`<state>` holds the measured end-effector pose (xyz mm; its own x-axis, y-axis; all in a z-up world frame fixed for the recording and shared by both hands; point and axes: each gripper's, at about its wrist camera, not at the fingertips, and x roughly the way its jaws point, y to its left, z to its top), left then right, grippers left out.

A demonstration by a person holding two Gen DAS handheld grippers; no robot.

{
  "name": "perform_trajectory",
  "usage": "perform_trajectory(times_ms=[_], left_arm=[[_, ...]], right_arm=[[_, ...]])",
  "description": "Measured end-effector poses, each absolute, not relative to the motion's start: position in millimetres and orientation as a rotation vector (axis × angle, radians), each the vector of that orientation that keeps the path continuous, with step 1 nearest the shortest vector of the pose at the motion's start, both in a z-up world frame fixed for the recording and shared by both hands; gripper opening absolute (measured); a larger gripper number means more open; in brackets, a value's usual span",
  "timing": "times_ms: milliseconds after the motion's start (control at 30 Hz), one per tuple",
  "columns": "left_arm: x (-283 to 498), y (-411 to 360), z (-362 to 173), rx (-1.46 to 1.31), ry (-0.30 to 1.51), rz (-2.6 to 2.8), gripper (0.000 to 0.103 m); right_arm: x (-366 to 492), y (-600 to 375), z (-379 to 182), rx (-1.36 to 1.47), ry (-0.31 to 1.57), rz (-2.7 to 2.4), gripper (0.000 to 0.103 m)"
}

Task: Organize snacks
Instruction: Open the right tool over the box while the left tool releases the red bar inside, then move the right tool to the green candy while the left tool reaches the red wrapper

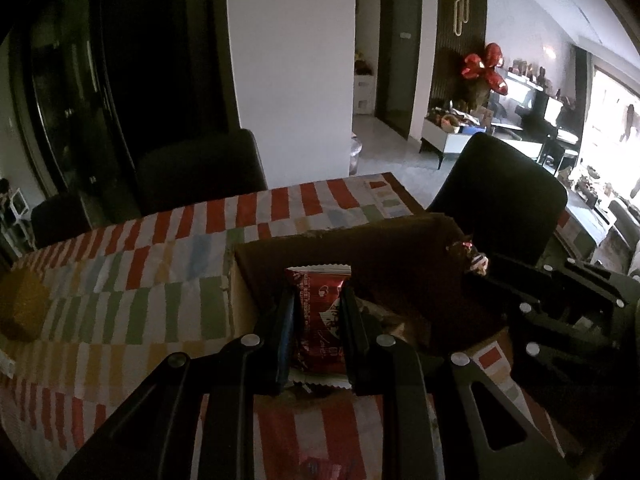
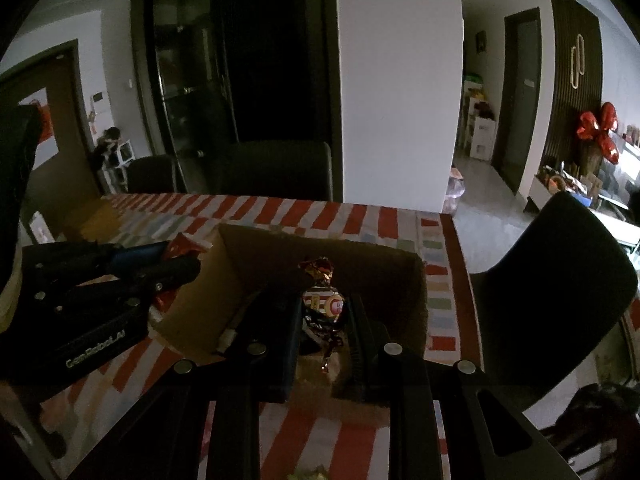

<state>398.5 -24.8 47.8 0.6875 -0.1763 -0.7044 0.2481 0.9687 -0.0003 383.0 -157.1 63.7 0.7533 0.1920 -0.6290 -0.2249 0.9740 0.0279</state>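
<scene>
A red snack packet point(image 1: 318, 320) with crimped ends stands between the pads of my left gripper point(image 1: 318, 300), which is shut on it above the open cardboard box point(image 1: 400, 248). My right gripper point(image 2: 324, 304) is shut on a small twist-wrapped candy point(image 2: 322, 300), red, white and gold, also over the cardboard box point(image 2: 280, 256). In the left wrist view the right gripper point(image 1: 478, 270) reaches in from the right with the candy point(image 1: 468, 252) at its tips. In the right wrist view the left gripper point(image 2: 180, 262) comes in from the left, the red packet point(image 2: 184, 244) peeking out beyond it.
The box rests on a table under a red, white and pastel checked cloth point(image 1: 140, 280). A yellow round object point(image 1: 20, 308) lies at the cloth's left. Dark chairs point(image 1: 500, 196) stand at the far side and right end of the table. Some wrappers show dimly inside the box.
</scene>
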Motion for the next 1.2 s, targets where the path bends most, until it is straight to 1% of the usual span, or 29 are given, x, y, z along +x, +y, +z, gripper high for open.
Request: perform_trajectory(times_ms=[33, 67, 100, 133, 167, 233, 300, 433, 500, 600, 700, 900, 1200], left_arm=[[401.5, -24.6, 46.8, 0.099, 0.789, -0.232, 0.026], [402.5, -23.8, 47.0, 0.102, 0.793, -0.227, 0.032], [402.0, -22.3, 48.4, 0.101, 0.786, -0.224, 0.034], [399.3, -21.1, 49.8, 0.101, 0.777, -0.222, 0.038], [395.6, -19.8, 51.1, 0.104, 0.769, -0.217, 0.04], [388.5, -19.0, 53.2, 0.12, 0.761, -0.211, 0.042], [378.7, -18.2, 56.5, 0.132, 0.748, -0.203, 0.044], [357.4, -11.9, 61.1, 0.128, 0.732, -0.192, 0.047], [345.2, -7.2, 61.9, 0.121, 0.731, -0.189, 0.05], [330.0, -4.1, 60.9, 0.127, 0.729, -0.188, 0.052], [315.3, -1.0, 54.9, 0.144, 0.726, -0.178, 0.055], [292.8, 4.0, 35.3, 0.169, 0.745, -0.178, 0.059], [273.6, 10.3, -7.4, 0.21, 0.789, -0.202, 0.065]], right_arm=[[384.4, -157.5, 63.2, -0.052, 0.683, 0.227, 0.024], [386.3, -157.2, 61.9, -0.055, 0.683, 0.221, 0.025], [386.6, -157.4, 60.6, -0.054, 0.687, 0.215, 0.034], [387.0, -157.3, 60.6, -0.049, 0.689, 0.213, 0.039], [385.0, -159.0, 61.0, -0.045, 0.683, 0.211, 0.041], [380.6, -158.7, 62.8, -0.056, 0.67, 0.201, 0.041], [371.8, -156.5, 65.1, -0.07, 0.659, 0.202, 0.047], [354.3, -153.8, 72.2, -0.075, 0.628, 0.197, 0.051], [343.8, -151.7, 74.5, -0.074, 0.616, 0.198, 0.057], [325.1, -149.5, 74.7, -0.086, 0.596, 0.177, 0.061], [314.2, -146.7, 72.8, -0.097, 0.593, 0.172, 0.064], [296.2, -144.1, 58.6, -0.097, 0.613, 0.153, 0.067], [282.7, -146.9, 23.4, -0.075, 0.673, 0.113, 0.07]])
